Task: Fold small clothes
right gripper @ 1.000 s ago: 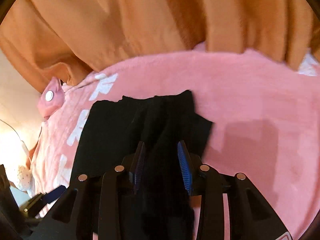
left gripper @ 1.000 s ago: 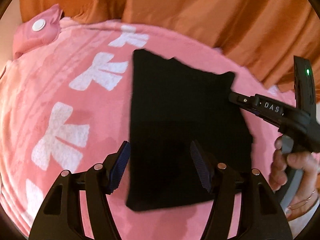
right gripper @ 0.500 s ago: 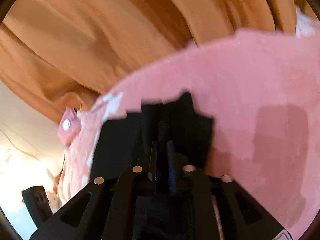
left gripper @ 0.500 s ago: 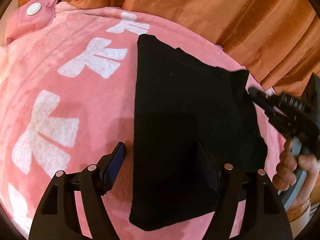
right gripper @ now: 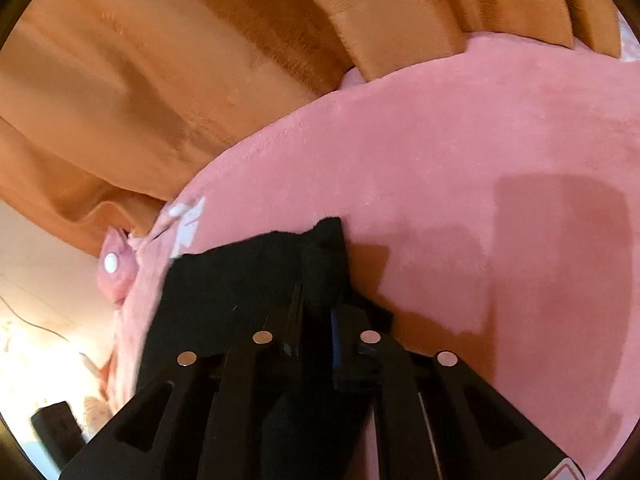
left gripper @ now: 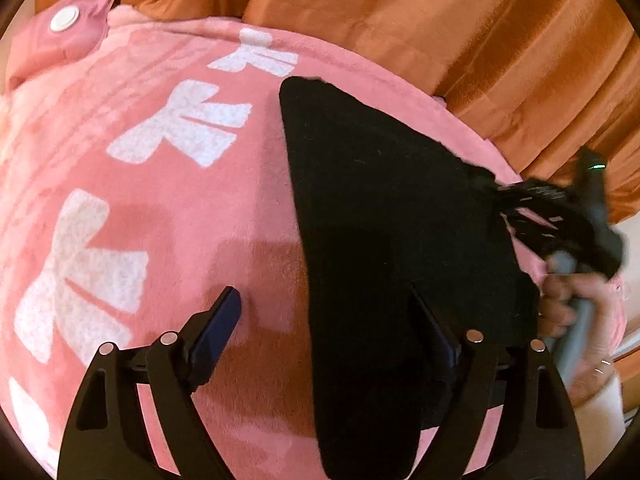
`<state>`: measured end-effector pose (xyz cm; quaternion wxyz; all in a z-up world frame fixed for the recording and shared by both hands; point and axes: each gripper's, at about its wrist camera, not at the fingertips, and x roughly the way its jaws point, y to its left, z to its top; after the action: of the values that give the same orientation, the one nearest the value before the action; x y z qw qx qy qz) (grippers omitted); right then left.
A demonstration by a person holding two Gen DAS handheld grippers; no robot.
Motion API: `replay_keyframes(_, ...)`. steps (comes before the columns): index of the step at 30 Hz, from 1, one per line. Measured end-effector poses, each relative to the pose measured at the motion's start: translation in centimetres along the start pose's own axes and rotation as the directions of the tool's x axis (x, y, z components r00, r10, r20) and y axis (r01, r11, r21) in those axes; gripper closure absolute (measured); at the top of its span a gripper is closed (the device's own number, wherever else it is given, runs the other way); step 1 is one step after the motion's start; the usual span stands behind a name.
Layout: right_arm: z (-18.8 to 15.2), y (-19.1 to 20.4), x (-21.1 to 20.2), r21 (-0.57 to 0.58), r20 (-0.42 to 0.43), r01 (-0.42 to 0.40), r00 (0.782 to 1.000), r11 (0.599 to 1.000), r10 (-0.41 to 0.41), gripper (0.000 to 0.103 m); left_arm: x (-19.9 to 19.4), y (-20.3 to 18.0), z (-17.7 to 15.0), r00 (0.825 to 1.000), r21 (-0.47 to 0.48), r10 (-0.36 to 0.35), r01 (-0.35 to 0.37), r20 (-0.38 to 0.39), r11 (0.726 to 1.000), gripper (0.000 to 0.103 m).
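Right gripper (right gripper: pixel 316 320) closing, pinching my black cloth's (left gripper: pixel 392 216) corner on the pink blanket (left gripper: pixel 160 208); left gripper (left gripper: pixel 332 320) opening wide, pressing nothing.

A: Warm, fairly bright light. Hard-edged shadows fall on the pink blanket (left gripper: pixel 168 216) under the fingers. Left edge of the right wrist view is blown out.

B: Strong fisheye bowing, dark rim vignette. Motion blur smears the right gripper (left gripper: pixel 516 208); the black cloth (left gripper: pixel 392 240) shows no detail.

Black garment (left gripper: pixel 392 240), white-patterned pink blanket (left gripper: pixel 160 208)
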<state>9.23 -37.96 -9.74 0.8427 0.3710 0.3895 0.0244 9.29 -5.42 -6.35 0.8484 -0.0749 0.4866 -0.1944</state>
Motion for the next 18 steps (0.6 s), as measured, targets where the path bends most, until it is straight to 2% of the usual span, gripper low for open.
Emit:
replay_keyframes(2,-1.3,0.6,-3.9,-0.021,0.058,-0.045,0.997,0.999,0.047,0.081,-0.3,0.1,-0.1,1.0,-0.016,-0.006,0.006,-0.002,1.0,0.023)
replay_keyframes(4,-3.6,0.9,-6.3,-0.036,0.056,-0.082,0.995,0.996,0.084,0.077,-1.1,0.1,-0.2,1.0,-0.03,-0.015,0.015,0.003,0.999,0.023)
replay_keyframes(5,-5.5,1.0,-7.3,-0.042,0.038,-0.094,0.995,0.995,0.096,0.069,-1.7,0.0,-0.4,1.0,-0.025,-0.009,0.01,0.011,1.0,0.023)
replay_keyframes(6,-7.7,1.1,-7.8,-0.052,0.012,-0.095,0.995,0.994,0.096,0.064,-2.1,0.0,-0.7,1.0,-0.02,-0.003,0.004,0.018,1.0,0.023)
replay_keyframes(10,-13.4,2.6,-6.6,-0.135,-0.056,-0.049,0.998,0.99,0.042,0.064,-2.7,-0.3,-1.9,0.999,-0.022,0.033,-0.033,0.02,0.999,0.023)
replay_keyframes(12,-14.3,3.0,-5.1,-0.199,-0.089,-0.008,0.996,0.98,-0.01,0.084,-1.7,-0.4,-2.4,0.997,-0.016,0.081,-0.081,-0.013,0.997,0.023)
replay_keyframes(13,-13.9,2.8,-5.2,-0.19,-0.088,-0.004,0.996,0.982,-0.013,0.098,-1.4,-0.3,-2.5,0.995,-0.012,0.098,-0.098,-0.021,0.995,0.023)
replay_keyframes(14,-13.3,2.9,-6.2,-0.174,-0.058,-0.03,0.998,0.984,0.02,0.098,-1.4,-0.3,-2.7,0.994,-0.015,0.103,-0.104,-0.018,0.995,0.024)
replay_keyframes(16,-12.7,3.6,-8.2,-0.211,0.009,-0.033,0.999,0.977,0.035,0.099,-1.6,-0.3,-2.7,0.995,-0.02,0.098,-0.099,-0.015,0.995,0.023)
replay_keyframes(17,-12.6,3.3,-8.8,-0.224,0.026,-0.007,1.0,0.975,0.013,0.101,-1.6,-0.4,-2.7,0.995,-0.017,0.104,-0.104,-0.012,0.994,0.023)
replay_keyframes(18,-12.8,2.2,-8.2,-0.217,-0.002,0.016,1.0,0.976,-0.017,0.101,-1.4,-0.6,-2.8,0.994,-0.01,0.108,-0.108,-0.018,0.994,0.023)
